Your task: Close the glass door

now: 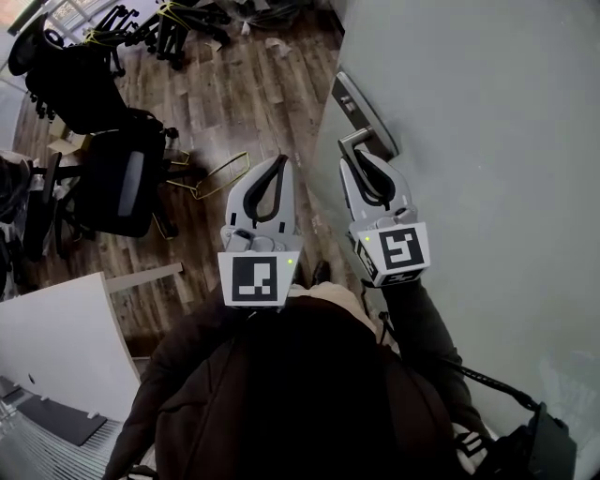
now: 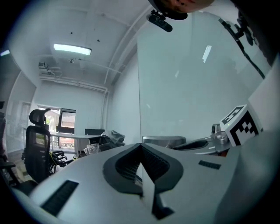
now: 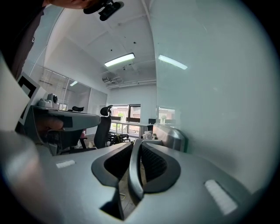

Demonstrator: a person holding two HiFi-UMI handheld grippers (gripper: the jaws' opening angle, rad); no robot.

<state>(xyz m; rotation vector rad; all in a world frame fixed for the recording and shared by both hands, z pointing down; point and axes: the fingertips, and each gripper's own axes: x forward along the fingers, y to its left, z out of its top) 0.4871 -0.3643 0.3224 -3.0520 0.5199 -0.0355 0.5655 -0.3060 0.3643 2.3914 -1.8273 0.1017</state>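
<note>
The frosted glass door (image 1: 487, 141) fills the right side of the head view, its edge running down the middle. A metal handle (image 1: 361, 108) with a lever sits on that edge. My right gripper (image 1: 359, 156) is shut, its tips just below the lever's end and close against the door. In the right gripper view the jaws (image 3: 135, 142) meet with nothing between them, and the handle (image 3: 170, 136) lies just beyond, to the right. My left gripper (image 1: 279, 161) is shut and empty, held in the air left of the door edge. Its own view shows the tips (image 2: 141, 145) pointing at the handle (image 2: 162, 140).
Black office chairs (image 1: 112, 178) stand on the wooden floor at left, with more chair bases (image 1: 178, 23) at the top. A yellow wire frame (image 1: 220, 173) lies on the floor near the left gripper. A white desk (image 1: 56, 347) is at lower left.
</note>
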